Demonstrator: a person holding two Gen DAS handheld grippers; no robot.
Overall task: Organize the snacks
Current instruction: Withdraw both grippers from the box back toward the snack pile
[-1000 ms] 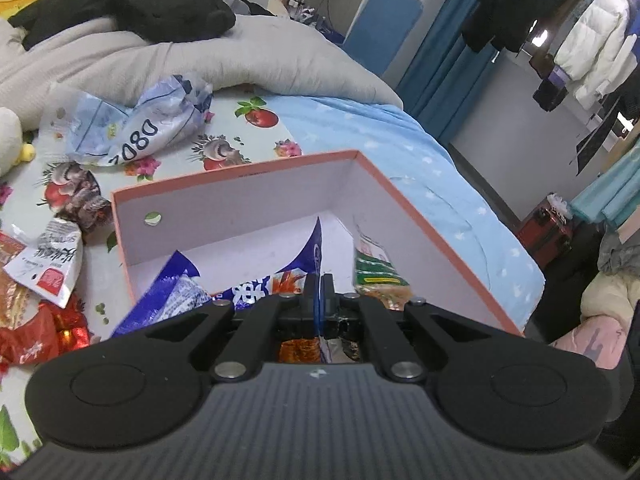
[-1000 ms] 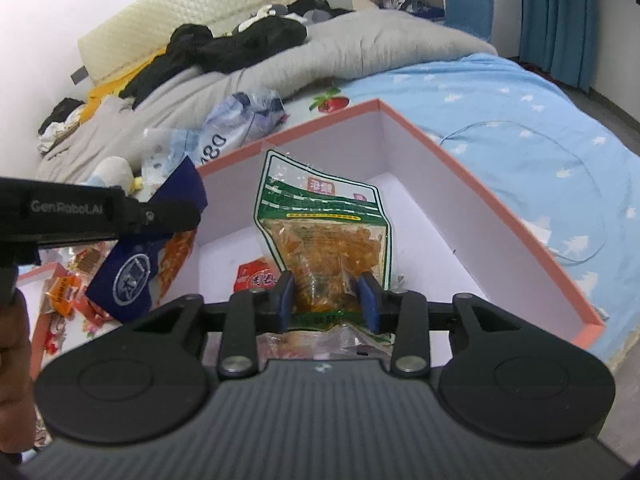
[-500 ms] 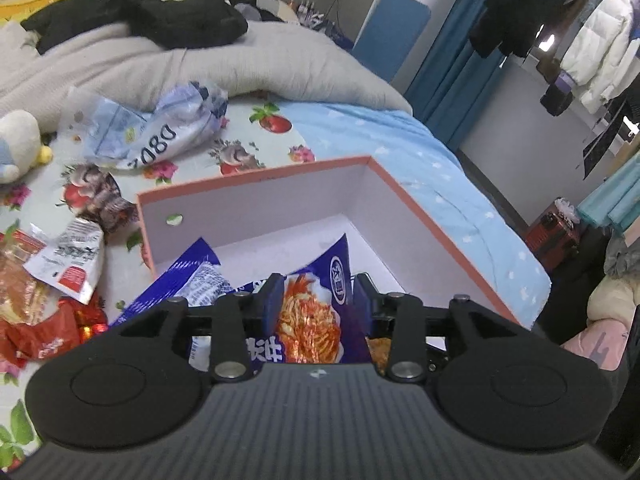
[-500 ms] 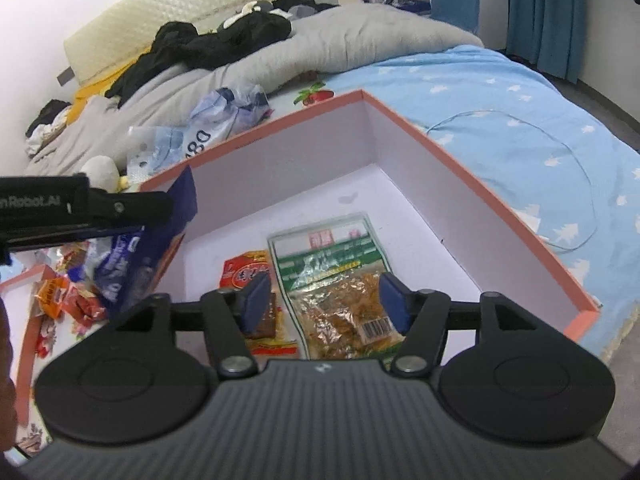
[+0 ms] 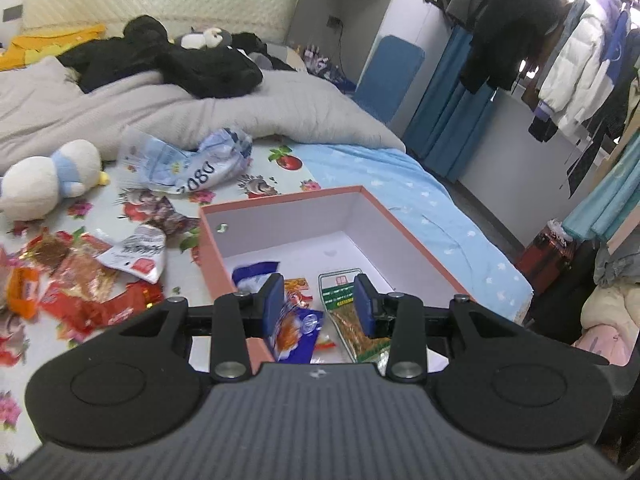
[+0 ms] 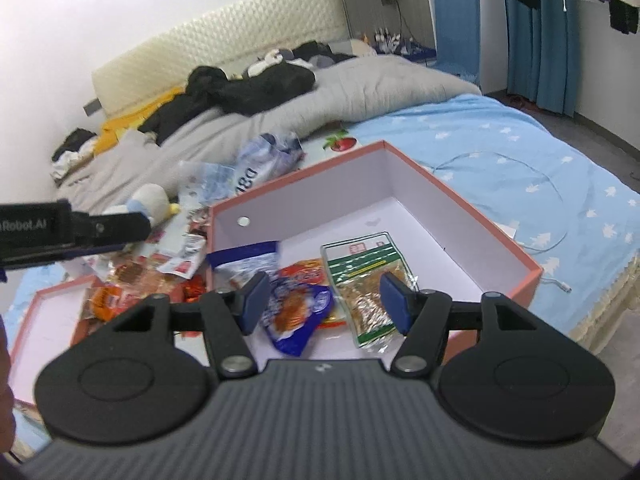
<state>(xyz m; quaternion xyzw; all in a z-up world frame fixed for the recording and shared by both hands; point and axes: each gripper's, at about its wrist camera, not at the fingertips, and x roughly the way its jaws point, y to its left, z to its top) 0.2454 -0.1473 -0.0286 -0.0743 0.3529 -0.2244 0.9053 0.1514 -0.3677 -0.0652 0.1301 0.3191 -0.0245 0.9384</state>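
A pink box with a white inside (image 5: 404,236) (image 6: 460,204) sits on the bed. In it lie a blue snack packet (image 6: 298,312) (image 5: 296,330), a green-topped packet of orange snacks (image 6: 368,276) (image 5: 348,300), a red packet (image 6: 306,270) and a blue-white packet (image 6: 244,260). My left gripper (image 5: 319,304) is open and empty above the box's near left corner. My right gripper (image 6: 324,300) is open and empty above the box's near edge. The left gripper also shows at the left of the right wrist view (image 6: 120,228).
Several loose snack packets (image 5: 88,280) lie on the flowered sheet left of the box. The box lid (image 6: 44,324) lies further left. A plush toy (image 5: 48,180), a crumpled plastic bag (image 5: 192,164) and a grey duvet (image 5: 160,108) are behind. The bed edge drops off right.
Both grippers opened and let go of their packets, which now lie in the box. Both grippers drew back and up from the box.
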